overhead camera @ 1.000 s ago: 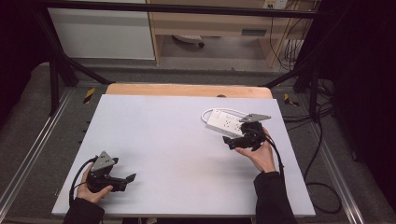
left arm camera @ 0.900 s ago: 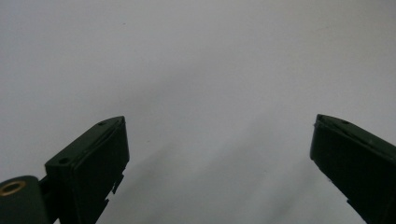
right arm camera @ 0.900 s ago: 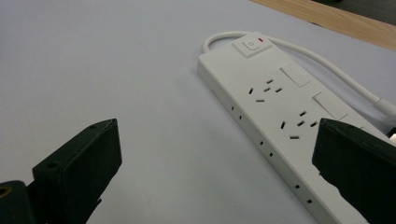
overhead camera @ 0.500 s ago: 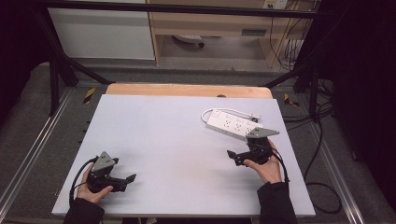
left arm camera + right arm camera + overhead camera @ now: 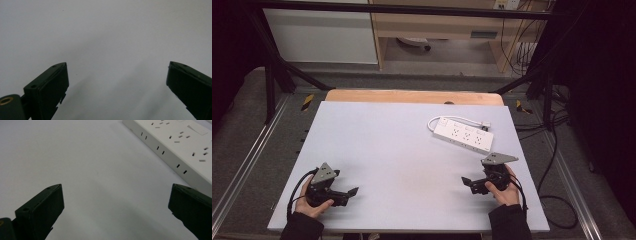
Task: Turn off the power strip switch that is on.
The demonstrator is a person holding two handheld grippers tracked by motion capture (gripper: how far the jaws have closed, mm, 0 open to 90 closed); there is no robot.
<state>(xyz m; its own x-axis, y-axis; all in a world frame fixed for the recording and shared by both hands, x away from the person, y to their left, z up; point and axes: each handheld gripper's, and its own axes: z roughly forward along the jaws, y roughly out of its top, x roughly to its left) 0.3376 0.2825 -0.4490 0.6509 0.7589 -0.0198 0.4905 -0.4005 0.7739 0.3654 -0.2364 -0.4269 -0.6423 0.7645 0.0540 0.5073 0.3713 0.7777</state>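
Both grippers rest low over the white table (image 5: 402,150), each held in a hand. Left gripper (image 5: 353,191) sits near the front-left corner, jaws spread wide with bare tabletop between them in the left gripper view; it holds nothing. Right gripper (image 5: 466,181) sits near the front-right corner, jaws likewise wide apart and empty in the right gripper view. The power strip (image 5: 463,134) lies flat toward the right edge, nearer the back than the front, set at a slant, socket face up, its white cord (image 5: 452,119) looping off the back end; nothing is plugged in. It lies apart from the right gripper, which is the closer of the two; in the right gripper view its long side wall runs past the upper right, beyond the right-hand jaw. Judgement: the step in hand looks like an approach to the strip with the right gripper. To do it well, turn the wrist so the jaws straddle the strip's short width, not its length, and come in level with the side walls so the pads meet flat plastic, not the rounded top edge. Grip near the middle for balance, clear of the cord end. Close slowly; the smooth casing may slide on the table. Left gripper can stay parked unless the strip needs steadying.
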